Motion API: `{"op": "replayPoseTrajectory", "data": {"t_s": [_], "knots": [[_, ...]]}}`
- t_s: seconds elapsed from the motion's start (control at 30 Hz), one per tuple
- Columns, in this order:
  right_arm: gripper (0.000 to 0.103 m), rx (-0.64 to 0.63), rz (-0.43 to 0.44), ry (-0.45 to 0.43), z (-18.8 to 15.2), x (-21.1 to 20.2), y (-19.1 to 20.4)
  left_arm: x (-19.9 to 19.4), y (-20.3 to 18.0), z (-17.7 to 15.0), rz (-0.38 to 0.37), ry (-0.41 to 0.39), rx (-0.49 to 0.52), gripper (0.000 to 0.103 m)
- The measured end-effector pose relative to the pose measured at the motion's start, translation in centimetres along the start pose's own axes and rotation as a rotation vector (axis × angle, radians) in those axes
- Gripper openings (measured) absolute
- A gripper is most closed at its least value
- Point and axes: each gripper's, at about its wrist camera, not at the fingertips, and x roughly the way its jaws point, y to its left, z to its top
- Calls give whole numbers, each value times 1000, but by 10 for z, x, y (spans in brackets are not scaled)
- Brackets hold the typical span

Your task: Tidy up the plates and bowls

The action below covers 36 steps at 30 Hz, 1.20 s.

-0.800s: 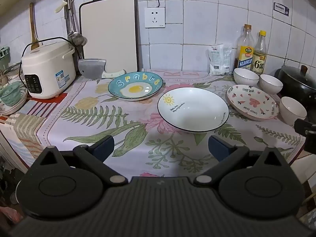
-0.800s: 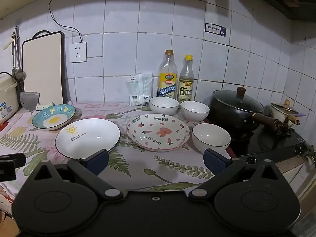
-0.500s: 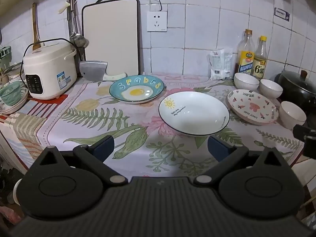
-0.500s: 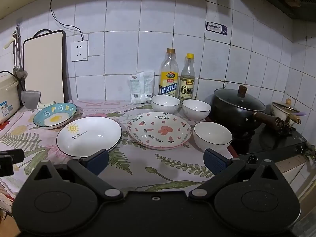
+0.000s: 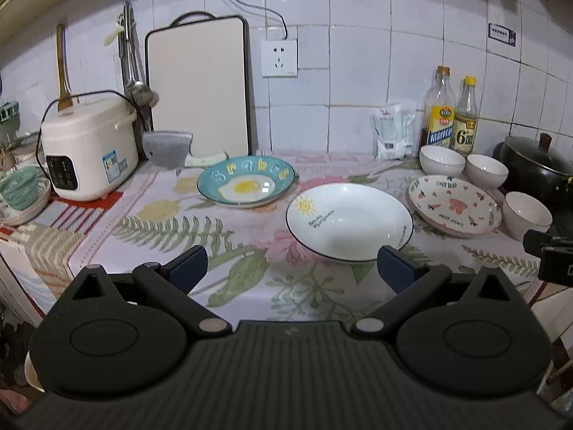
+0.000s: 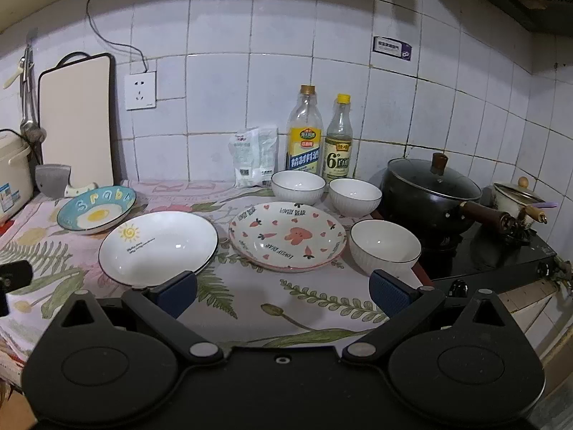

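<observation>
On a kitchen counter spread with a leaf-and-flower cloth [image 5: 172, 229], I hold both tools above the near edge, each tilted down toward the dishes. My left gripper [image 5: 292, 268] has its fingers spread wide with nothing between them; my right gripper [image 6: 283, 292] is equally wide and empty. Three plates sit in a loose row: a blue fried-egg plate [image 5: 245, 185] nearest the wall, a white sun plate [image 5: 349, 221] in the middle, and a pink bear plate [image 6: 287, 235] just to its right. Three white bowls [image 6: 298, 186] cluster by the pink plate, two at the back and one [image 6: 385, 247] at the counter's right end beside a black lidded pot [image 6: 431, 193]. The left finger of my right tool overlaps the sun plate's near rim in its camera, so that edge is hidden. A rice cooker [image 5: 89, 148] is cut off at the frame edge in the right view. The two bottles [image 6: 304, 136] carry labels I cannot read clearly. The near counter edge is masked by both tool bodies.
</observation>
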Motion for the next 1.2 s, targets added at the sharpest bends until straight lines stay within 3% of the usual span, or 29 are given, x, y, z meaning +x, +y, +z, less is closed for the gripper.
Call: {"op": "replayPoseTrajectory", "data": {"t_s": [0.37, 0.7, 1.2], "knots": [[103, 11, -11, -7, -2, 4, -4, 0, 5, 3, 23, -15, 9, 103], [103, 8, -6, -20, -3, -3, -5, -3, 4, 1, -16, 1, -19, 103], [103, -26, -15, -10, -9, 0, -6, -6, 0, -8, -10, -8, -29, 103]]}}
